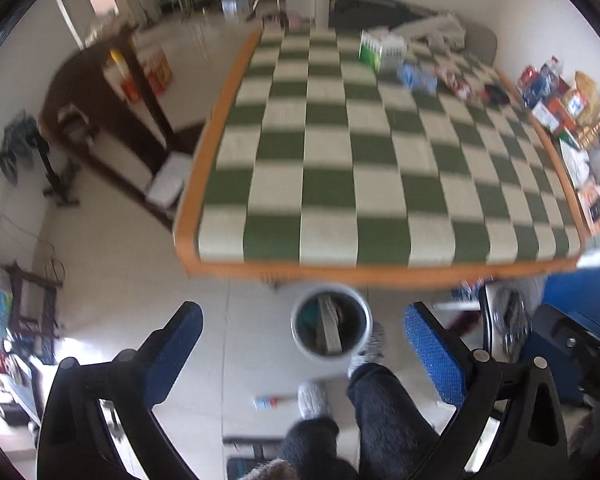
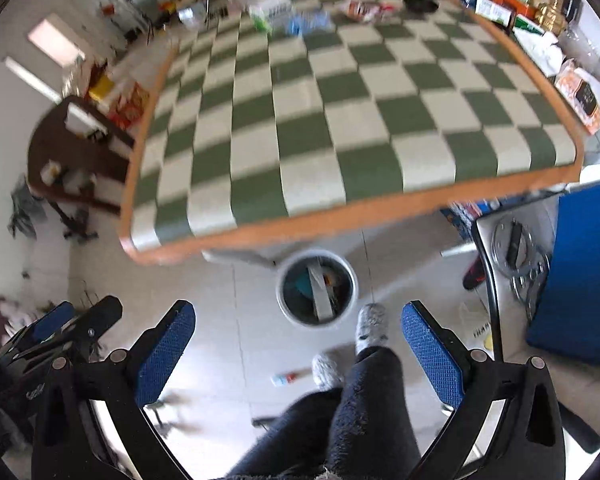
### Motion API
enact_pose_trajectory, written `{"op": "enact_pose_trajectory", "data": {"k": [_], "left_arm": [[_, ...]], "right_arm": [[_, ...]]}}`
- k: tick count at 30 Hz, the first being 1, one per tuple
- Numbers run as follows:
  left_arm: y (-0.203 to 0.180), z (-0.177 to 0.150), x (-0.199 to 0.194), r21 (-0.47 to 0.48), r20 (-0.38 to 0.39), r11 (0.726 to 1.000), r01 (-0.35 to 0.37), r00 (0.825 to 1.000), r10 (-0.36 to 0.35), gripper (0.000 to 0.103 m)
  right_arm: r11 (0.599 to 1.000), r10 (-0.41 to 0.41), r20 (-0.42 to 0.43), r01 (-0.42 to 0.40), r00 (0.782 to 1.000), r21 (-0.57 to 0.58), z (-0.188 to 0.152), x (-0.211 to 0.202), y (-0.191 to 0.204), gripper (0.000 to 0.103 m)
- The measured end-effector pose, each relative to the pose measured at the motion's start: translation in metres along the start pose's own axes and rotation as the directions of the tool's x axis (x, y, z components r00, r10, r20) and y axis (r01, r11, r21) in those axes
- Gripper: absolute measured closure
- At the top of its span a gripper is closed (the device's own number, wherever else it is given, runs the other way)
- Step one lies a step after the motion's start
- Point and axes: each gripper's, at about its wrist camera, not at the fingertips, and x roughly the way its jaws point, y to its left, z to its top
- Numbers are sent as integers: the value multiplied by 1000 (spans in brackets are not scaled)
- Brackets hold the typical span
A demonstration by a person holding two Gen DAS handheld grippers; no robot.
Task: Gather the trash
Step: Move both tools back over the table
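Left claw (image 1: 300, 344): spread wide, empty, held high over the floor, prob. so it looks down on everything.
Right claw (image 2: 298, 340): also spread, nothing in it.
Bin (image 1: 331, 326): on floor at table's near edge, 12 o'clock from person's feet; already has stuff in it.
Trash: boxes & wrappers (image 1: 416, 74) at table's (image 1: 320, 268) far end, 1 o'clock; small wrapper (image 2: 289, 378) on floor by slipper (image 2: 327, 370).

Bin (image 1: 331, 327) on floor before table (image 1: 380, 272)

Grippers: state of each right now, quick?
Left gripper: open, holding nothing.
Right gripper: open, holding nothing.
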Motion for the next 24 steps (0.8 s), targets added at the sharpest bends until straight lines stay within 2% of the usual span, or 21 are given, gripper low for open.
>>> {"op": "enact_pose_trajectory", "data": {"k": [4, 8, 10, 18, 22, 24], "left_arm": [[-14, 51, 9, -1, 22, 1000, -22, 1000, 22, 0], [-36, 110, 25, -16, 24, 999, -46, 999, 46, 0], [-49, 151, 44, -33, 8, 998, -57, 998, 57, 0], [-95, 303, 123, -151, -40, 987, -60, 998, 55, 0], [-111, 356, 167, -193, -71, 979, -64, 996, 51, 0], [-116, 378, 192, -212, -95, 975, -74, 994, 55, 1]], "right_arm": [[999, 9, 56, -11, 998, 32, 54, -15, -12, 0], [999, 6, 64, -9, 998, 51, 119, -7, -36, 0], [999, -7, 56, 4, 998, 47, 157, 3, -48, 0], [996, -87, -18, 88, 996, 32, 354, 77, -95, 0], [992, -128, -82, 126, 988, -27, 451, 133, -104, 0], [985, -158, -124, 148, 980, -84, 486, 166, -103, 0]]}}
